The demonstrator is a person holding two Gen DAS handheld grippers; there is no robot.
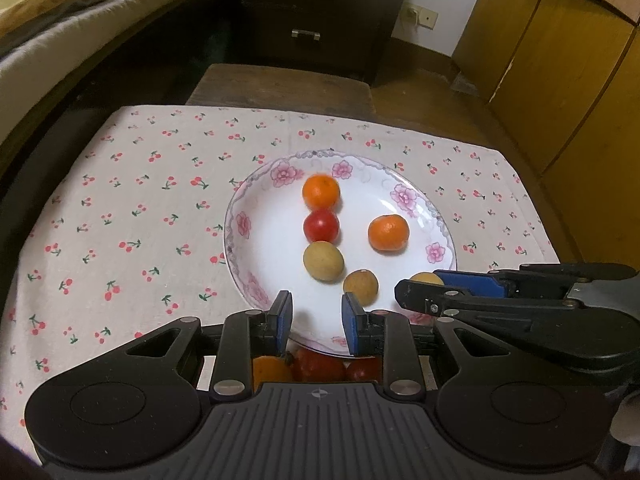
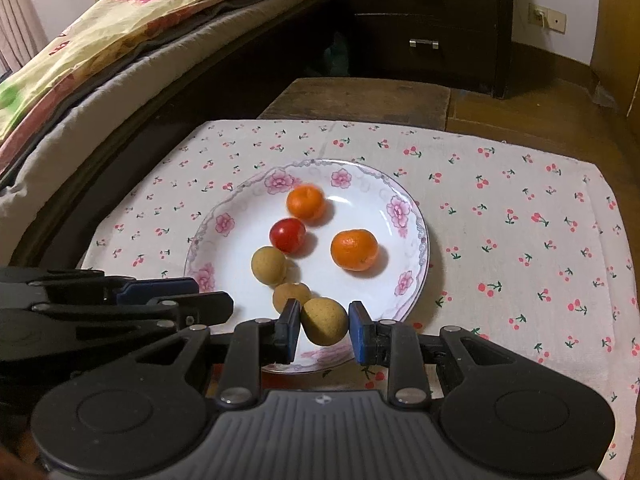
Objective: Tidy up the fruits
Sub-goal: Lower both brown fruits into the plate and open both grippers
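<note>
A white flowered plate (image 1: 256, 240) (image 2: 404, 248) holds two oranges (image 1: 321, 191) (image 1: 388, 232), a red tomato (image 1: 321, 225) and two tan round fruits (image 1: 323, 261) (image 1: 361, 287). My right gripper (image 2: 323, 326) holds a third tan fruit (image 2: 324, 320) between its pads over the plate's near rim; it shows in the left wrist view (image 1: 426, 279) too. My left gripper (image 1: 316, 322) is open and empty over the plate's near edge. Below it, an orange fruit (image 1: 272, 368) and red fruits (image 1: 320, 366) lie half hidden.
The plate sits on a cherry-print cloth (image 1: 140, 208) (image 2: 520, 220) over a table. A wooden bench (image 1: 280, 84), a dark drawer unit (image 1: 312, 12), a bed (image 2: 100, 60) and yellow cabinets (image 1: 560, 60) stand beyond.
</note>
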